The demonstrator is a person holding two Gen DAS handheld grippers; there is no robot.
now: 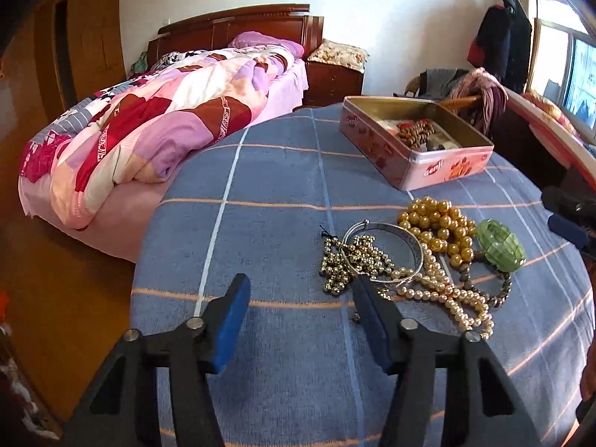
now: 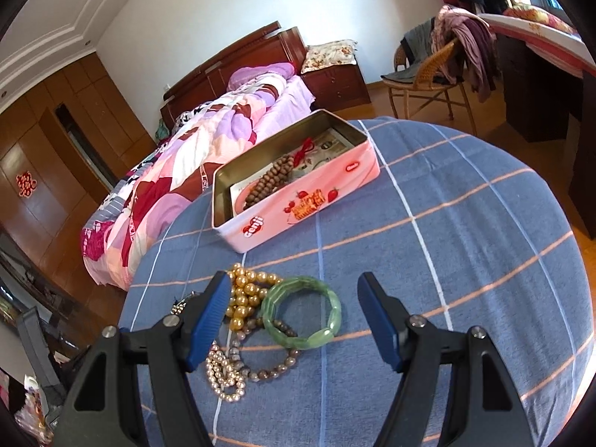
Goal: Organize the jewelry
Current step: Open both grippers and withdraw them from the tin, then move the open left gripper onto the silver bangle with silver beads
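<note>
Lying flat between the parted fingers of the right hand-held gripper (image 2: 294,314), wide and empty, was the green bangle (image 2: 301,313), atop the jewelry pile (image 1: 417,260) on the blue plaid counter (image 2: 447,260). Left hand-held gripper (image 1: 300,296): wide, empty, pile to its right. Pink tin (image 2: 298,201): beyond, open.

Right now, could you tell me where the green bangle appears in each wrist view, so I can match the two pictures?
Left wrist view: the green bangle sits at the right, at the far right end of the jewelry pile, beside the gold beads.
Right wrist view: the green bangle lies low in the centre, between the open fingers.
Shared landmark: the pink tin stands beyond the pile in both.
</note>
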